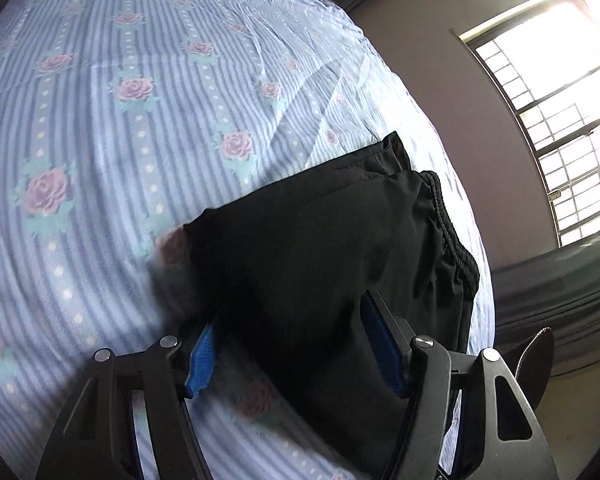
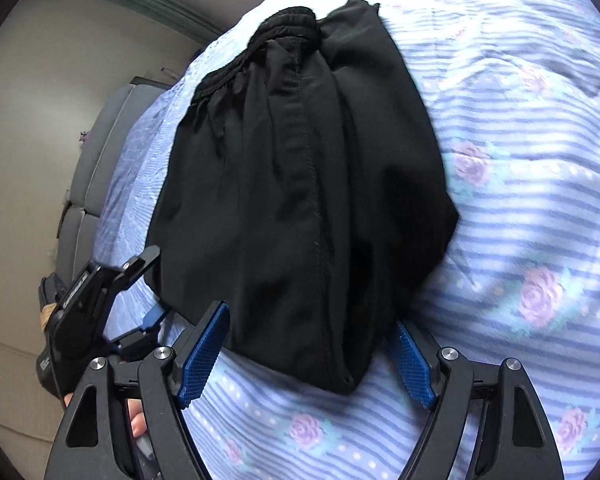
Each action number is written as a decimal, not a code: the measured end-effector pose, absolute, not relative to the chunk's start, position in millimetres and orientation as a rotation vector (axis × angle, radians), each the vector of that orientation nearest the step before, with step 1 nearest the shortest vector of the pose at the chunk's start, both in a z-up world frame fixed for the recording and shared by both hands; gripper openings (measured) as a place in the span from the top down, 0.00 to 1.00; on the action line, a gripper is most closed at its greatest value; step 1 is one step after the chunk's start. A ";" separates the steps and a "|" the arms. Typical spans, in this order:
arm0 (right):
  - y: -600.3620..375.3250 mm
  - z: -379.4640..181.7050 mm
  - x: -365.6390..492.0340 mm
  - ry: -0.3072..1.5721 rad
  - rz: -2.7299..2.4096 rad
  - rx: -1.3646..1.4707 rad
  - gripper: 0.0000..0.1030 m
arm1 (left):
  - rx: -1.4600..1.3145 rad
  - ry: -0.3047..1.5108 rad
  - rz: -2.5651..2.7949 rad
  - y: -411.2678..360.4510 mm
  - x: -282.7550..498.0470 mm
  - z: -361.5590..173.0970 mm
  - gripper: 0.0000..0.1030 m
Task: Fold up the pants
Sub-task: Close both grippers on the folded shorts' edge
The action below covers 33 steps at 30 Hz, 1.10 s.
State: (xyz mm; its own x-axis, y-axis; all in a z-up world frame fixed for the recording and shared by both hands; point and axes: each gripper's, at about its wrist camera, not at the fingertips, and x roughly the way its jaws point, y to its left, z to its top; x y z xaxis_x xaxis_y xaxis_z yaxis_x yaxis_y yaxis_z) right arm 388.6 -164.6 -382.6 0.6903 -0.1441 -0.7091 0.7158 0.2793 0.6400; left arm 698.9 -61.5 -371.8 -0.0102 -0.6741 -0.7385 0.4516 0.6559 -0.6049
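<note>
Pants (image 2: 300, 168), black, lie folded compactly on the bedsheet (image 2: 520, 220).

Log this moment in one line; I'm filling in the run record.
stage: pants folded | black pants compact bundle on floral bedsheet | left gripper open, straddling the pants | right gripper open, straddling near edge

Blurred pants (image 1: 308, 264) edge (left wrist view)
</note>
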 end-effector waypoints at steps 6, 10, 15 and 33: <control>-174.2 -380.2 408.7 0.586 -0.639 1.084 0.24 | -0.235 1.296 -0.888 -75.1 709.7 -376.9 0.44; -177.5 -377.4 419.8 0.600 -0.665 1.055 0.28 | -0.215 1.312 -0.856 -77.0 709.7 -377.0 0.60; -179.6 -372.0 423.6 0.634 -0.700 1.032 0.41 | -0.241 1.351 -0.839 -80.3 706.6 -372.6 0.83; -225.3 -253.0 362.5 0.541 -0.469 1.006 0.87 | -0.027 1.137 -0.835 -73.2 617.6 -220.6 0.89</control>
State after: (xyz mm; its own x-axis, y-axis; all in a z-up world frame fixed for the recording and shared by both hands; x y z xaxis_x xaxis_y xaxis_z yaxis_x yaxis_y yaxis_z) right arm 362.5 -225.3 -253.0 0.7743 -0.1196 -0.6214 0.5982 0.4586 0.6571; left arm 617.6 -73.2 -220.6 0.1598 -0.5972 -0.7860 0.5709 0.7055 -0.4199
